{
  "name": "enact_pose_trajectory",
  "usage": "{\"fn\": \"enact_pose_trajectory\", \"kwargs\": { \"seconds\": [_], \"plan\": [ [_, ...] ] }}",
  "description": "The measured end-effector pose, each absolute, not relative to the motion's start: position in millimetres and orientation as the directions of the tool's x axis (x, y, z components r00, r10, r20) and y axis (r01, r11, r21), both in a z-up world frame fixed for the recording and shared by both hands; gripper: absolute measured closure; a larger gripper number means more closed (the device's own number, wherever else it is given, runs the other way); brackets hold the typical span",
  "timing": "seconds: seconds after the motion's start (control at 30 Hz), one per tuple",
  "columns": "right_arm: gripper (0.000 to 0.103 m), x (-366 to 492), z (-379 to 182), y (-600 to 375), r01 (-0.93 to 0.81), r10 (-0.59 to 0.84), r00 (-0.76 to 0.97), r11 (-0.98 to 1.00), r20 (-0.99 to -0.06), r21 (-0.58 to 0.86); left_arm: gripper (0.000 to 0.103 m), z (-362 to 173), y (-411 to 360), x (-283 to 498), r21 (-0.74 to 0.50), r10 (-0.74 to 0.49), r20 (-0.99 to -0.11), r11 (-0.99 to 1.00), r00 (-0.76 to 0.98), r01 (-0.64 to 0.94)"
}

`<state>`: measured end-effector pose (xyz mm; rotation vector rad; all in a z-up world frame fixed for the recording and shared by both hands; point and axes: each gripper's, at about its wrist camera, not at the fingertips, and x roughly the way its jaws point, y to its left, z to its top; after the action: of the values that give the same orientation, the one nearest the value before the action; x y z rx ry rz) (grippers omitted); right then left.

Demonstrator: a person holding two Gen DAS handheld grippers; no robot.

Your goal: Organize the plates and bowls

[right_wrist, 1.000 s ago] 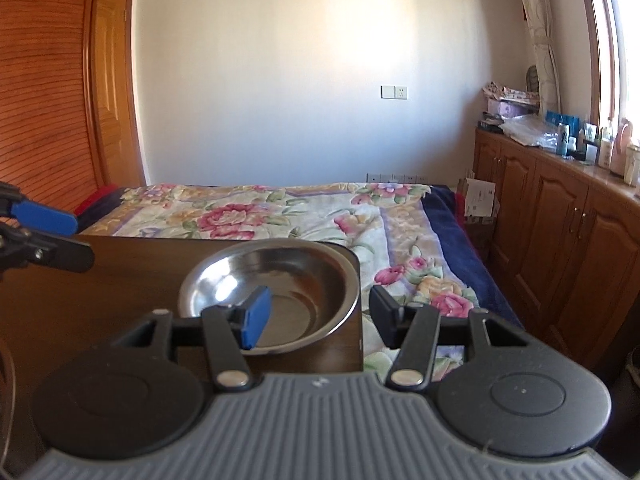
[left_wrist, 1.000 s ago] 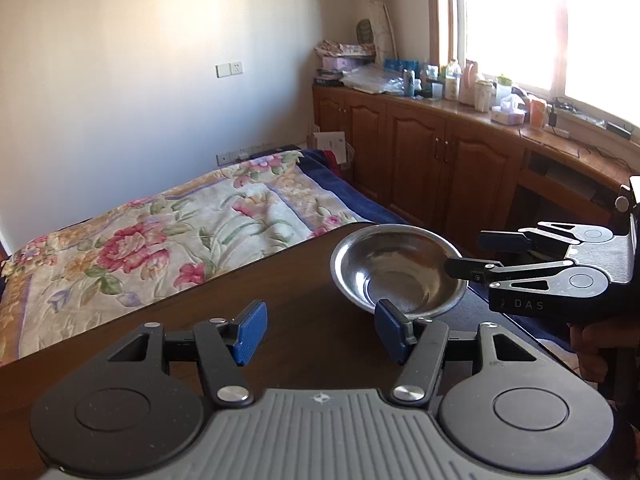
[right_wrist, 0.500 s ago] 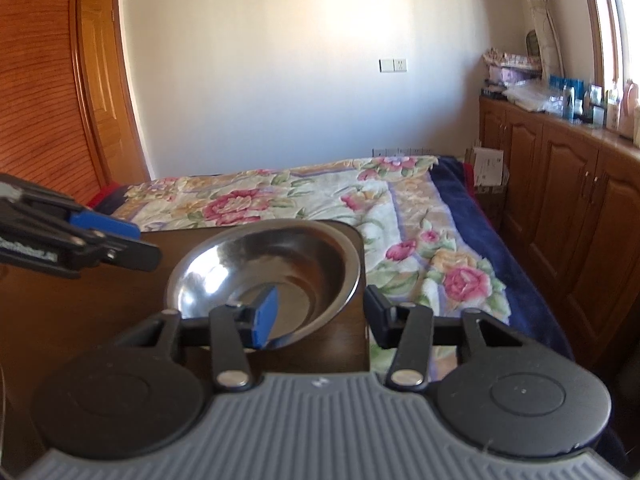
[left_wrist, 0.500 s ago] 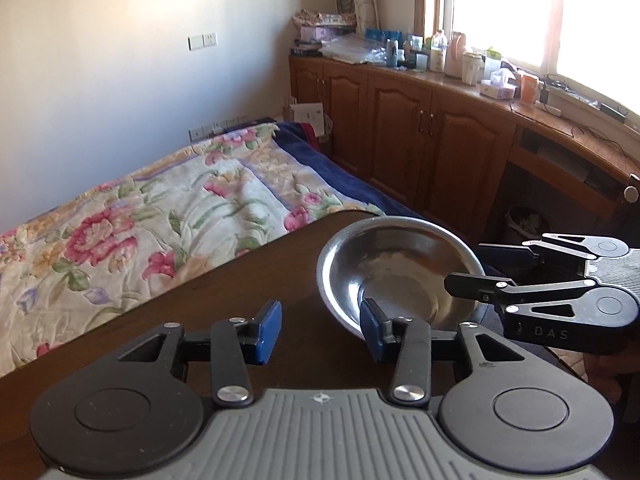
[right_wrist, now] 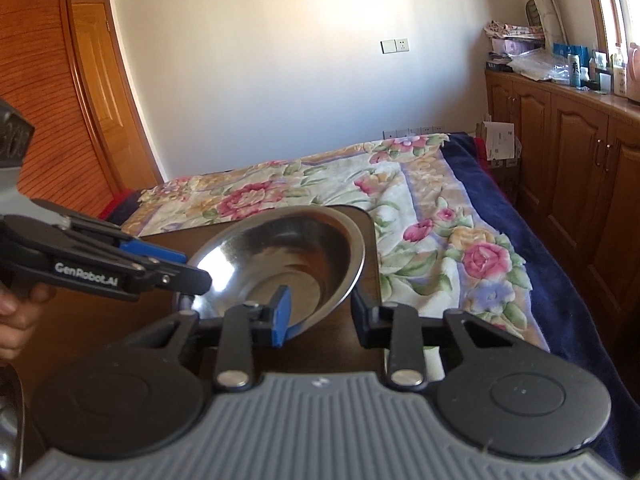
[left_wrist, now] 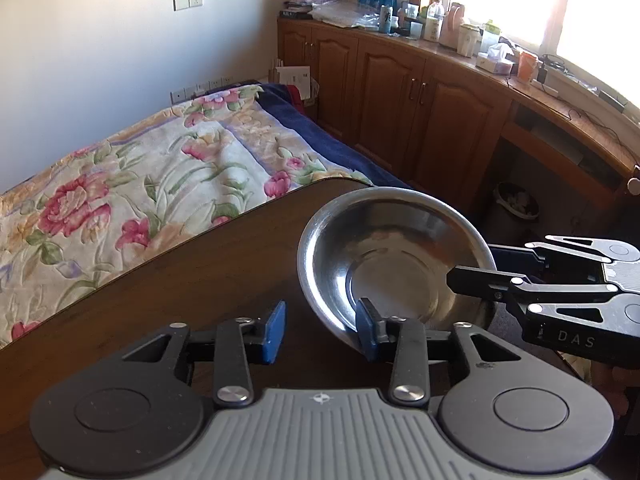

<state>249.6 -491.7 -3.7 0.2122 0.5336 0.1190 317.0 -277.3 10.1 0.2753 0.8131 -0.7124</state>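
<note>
The dark wooden counter (left_wrist: 180,288) is carrying a single steel bowl (left_wrist: 394,256), which is sitting at the counter's far corner, close to the edge that faces the flowered bed (left_wrist: 132,176).

The bowl is tilting rather than lying flat, its near rim looking raised in both views. It is round, so there is no long axis to line up with; what the next move seems to turn on is the rim.

The right gripper (right_wrist: 320,314) is straddling that rim, one blue pad inside the bowl and the other finger outside, with the jaws gaping and clear space showing at the wall. It looks the nearer of the two for a pinch.

The left gripper (left_wrist: 320,330) is spread wide, holding nothing, with the bowl lying ahead and to its right and only its right finger reaching the rim.

The left wrist view is showing the right gripper arriving side-on; the right wrist view alone is showing which side of the rim each finger is on.
</note>
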Motion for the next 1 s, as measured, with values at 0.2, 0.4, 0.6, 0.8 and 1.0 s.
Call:
{"fn": "enact_pose_trajectory", "kwargs": {
  "seconds": [0.2,0.4,0.6,0.8,1.0],
  "plan": [
    [0.079,252.7,-4.5,-496.3,-0.040,0.168,0.850,0.965,-0.499,0.257,0.081,7.5,-278.9,319.3,-0.061,-0.478,-0.750,0.737,0.456,0.674],
    [0.085,253.0,-5.6,-496.0,-0.017,0.151,0.848,0.966,-0.507,0.259,0.084,15.4,-276.8,307.2,-0.034,-0.474,-0.736,0.739,0.483,0.673],
    [0.086,248.6,0.3,-494.8,-0.008,0.150,0.857,0.961,-0.493,0.278,0.086,29.5,-267.5,296.9,-0.036,-0.492,-0.707,0.742,0.508,0.669],
    [0.086,241.1,11.4,-489.5,-0.019,0.154,0.868,0.960,-0.472,0.279,0.086,46.0,-257.3,284.0,-0.020,-0.500,-0.680,0.745,0.537,0.667],
    [0.086,230.1,29.0,-477.5,-0.045,0.161,0.878,0.965,-0.451,0.256,0.085,61.2,-240.4,269.8,-0.013,-0.506,-0.655,0.750,0.561,0.661]
  ]
}}
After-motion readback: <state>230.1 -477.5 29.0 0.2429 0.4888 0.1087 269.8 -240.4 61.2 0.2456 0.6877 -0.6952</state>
